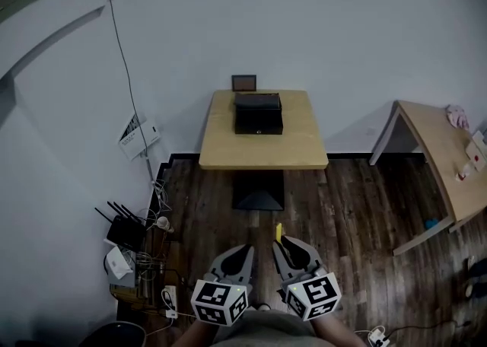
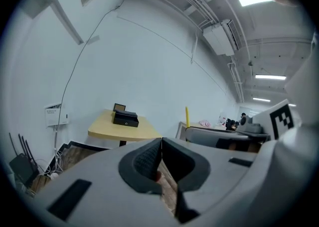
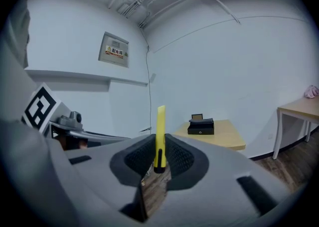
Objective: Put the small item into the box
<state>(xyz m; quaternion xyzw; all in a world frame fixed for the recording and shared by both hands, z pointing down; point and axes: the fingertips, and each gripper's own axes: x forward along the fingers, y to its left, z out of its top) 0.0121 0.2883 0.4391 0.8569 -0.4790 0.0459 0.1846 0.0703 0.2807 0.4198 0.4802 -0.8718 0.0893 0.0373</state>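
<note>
A black box (image 1: 258, 113) with its lid down sits at the far side of a small wooden table (image 1: 264, 148), seen also as the box (image 2: 125, 118) and the box (image 3: 201, 127) in both gripper views. My right gripper (image 1: 283, 246) is shut on a thin yellow stick-like item (image 3: 160, 136), whose tip (image 1: 278, 231) pokes forward from the jaws. My left gripper (image 1: 242, 253) is shut with nothing in it, its pads (image 2: 149, 159) pressed together. Both grippers hang low over the floor, well short of the table.
A small dark picture frame (image 1: 244, 82) stands behind the box against the white wall. A second wooden table (image 1: 445, 163) with small objects is at the right. Routers, cables and a power strip (image 1: 137, 250) lie on the floor at the left, with a wall-mounted unit (image 1: 138, 136) above.
</note>
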